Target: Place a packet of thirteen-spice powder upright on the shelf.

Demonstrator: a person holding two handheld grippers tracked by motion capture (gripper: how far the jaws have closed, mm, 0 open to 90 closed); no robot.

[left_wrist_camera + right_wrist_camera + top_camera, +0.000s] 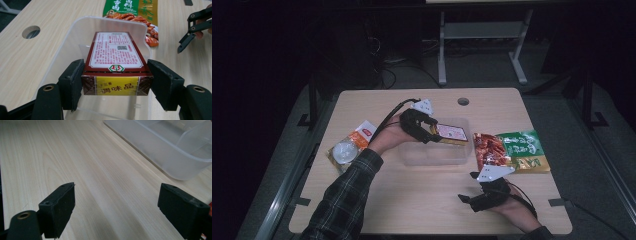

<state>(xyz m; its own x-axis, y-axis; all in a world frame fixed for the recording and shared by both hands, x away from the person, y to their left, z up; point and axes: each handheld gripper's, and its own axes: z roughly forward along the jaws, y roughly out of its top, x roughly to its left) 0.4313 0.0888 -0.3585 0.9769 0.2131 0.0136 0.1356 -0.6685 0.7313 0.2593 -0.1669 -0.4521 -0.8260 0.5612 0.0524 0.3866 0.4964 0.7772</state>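
In the high view, a dark red seasoning box (451,133) is held by the left gripper (432,131) over a clear plastic container (432,152) in the middle of the wooden table (412,195). The right gripper (469,199) is seen near the front edge, well apart from the box. A green snack bag (512,150) lies just to the right of the container, and an orange packet (349,145) lies at its left.

In the left gripper view, the box (116,67) is pinched by its two sides between the black pads (72,82), above the container (75,32). The snack bag (130,10) is seen beyond the far wall.

In the right gripper view, the jaws are spread wide with only bare table (75,157) between them. A corner of the container (175,147) is seen at the upper right.
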